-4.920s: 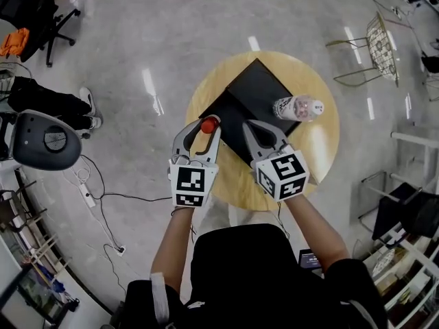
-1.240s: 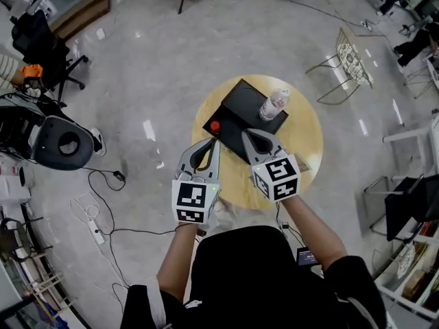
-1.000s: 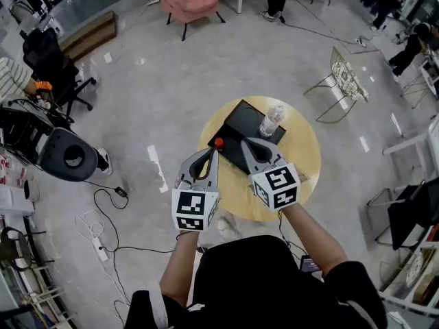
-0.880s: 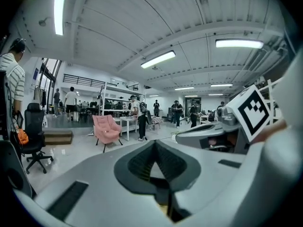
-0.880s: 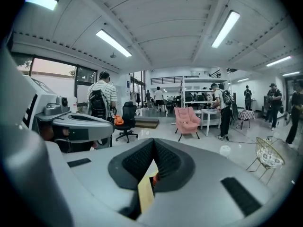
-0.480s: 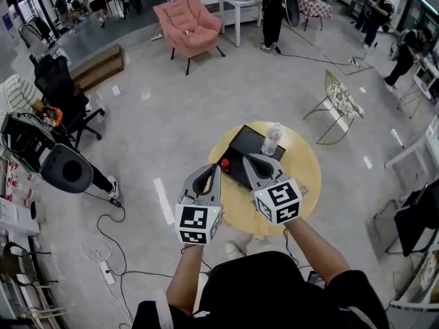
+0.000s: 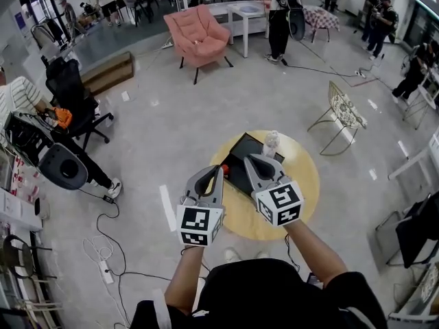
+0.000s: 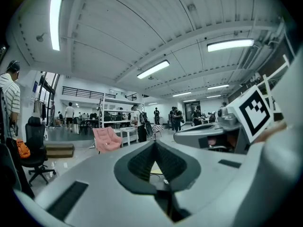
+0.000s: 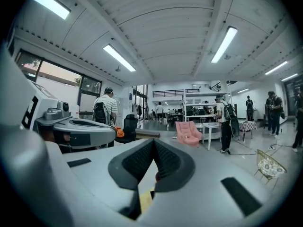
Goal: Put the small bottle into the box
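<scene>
A clear plastic bottle [image 7: 271, 142] stands upright at the far edge of the black box [image 7: 241, 162] on the round yellow table [image 7: 302, 184]. A small red-topped thing [image 7: 224, 169] sits by the box's left corner. My left gripper [image 7: 220, 170] hovers just near of it, jaws shut and empty; in its own view the left gripper [image 8: 155, 144] points level across the room. My right gripper [image 7: 253, 158] is over the box, its jaws also shut with nothing between them, and the right gripper [image 9: 154, 142] likewise faces the room. Neither gripper view shows the bottle.
A pink armchair [image 7: 199, 36] and a white table [image 7: 248, 11] stand far back, with people around them. A wire chair [image 7: 343, 110] is right of the table, a black office chair [image 7: 68, 88] at left. Cables [image 7: 103, 266] lie on the floor.
The head view has lifted, so the table looks smaller and farther and more of the room shows. Both grippers stay shut and side by side near the box.
</scene>
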{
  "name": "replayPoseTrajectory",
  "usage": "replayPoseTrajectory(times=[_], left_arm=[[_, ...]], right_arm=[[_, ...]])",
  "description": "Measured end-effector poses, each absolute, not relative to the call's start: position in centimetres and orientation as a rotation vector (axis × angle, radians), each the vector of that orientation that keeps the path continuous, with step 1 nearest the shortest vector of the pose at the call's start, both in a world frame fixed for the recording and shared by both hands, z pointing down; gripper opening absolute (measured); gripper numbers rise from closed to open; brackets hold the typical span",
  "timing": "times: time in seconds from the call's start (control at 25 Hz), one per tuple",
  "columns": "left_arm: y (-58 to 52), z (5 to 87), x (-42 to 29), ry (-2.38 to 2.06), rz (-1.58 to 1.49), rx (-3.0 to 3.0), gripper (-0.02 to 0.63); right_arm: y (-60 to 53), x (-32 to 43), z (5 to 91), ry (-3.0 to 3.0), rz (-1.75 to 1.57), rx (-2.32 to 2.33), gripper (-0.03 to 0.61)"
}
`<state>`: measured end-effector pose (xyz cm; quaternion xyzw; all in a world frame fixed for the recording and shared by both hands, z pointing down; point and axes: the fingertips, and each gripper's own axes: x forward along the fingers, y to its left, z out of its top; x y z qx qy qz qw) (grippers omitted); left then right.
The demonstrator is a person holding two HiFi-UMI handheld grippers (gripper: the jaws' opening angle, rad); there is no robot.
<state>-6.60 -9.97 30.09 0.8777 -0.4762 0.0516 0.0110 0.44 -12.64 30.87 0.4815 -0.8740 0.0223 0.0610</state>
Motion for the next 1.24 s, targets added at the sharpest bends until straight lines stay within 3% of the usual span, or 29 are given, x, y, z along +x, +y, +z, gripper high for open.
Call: replayPoseTrajectory(times=[1.24], left_arm=[[-4.3, 27.9, -2.8, -1.599, 0.137, 2.703, 0.011]], right_arm=[[-7.3, 4.5, 29.1, -2.719, 0.062, 1.397, 0.0]])
